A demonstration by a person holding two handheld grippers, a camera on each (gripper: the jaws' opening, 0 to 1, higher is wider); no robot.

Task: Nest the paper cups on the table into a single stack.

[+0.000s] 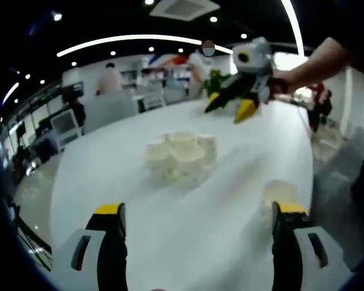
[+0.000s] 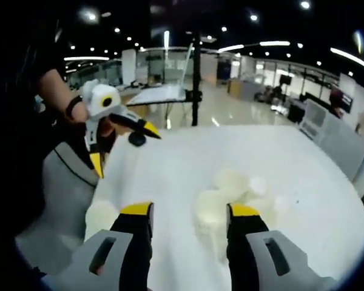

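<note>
A cluster of paper cups [image 1: 181, 154] sits mid-frame on the white tabletop [image 1: 230, 230], straight ahead of the left gripper [image 1: 197, 221], whose fingers are spread and empty, while the right gripper [image 2: 190, 225], also spread, hovers nearer the cups, just behind them.

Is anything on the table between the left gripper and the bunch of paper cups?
Nothing visible. In the left gripper view, bare white table lies between the open left gripper and the cluster of paper cups. One separate cup stands beside its right jaw, off that path.
</note>
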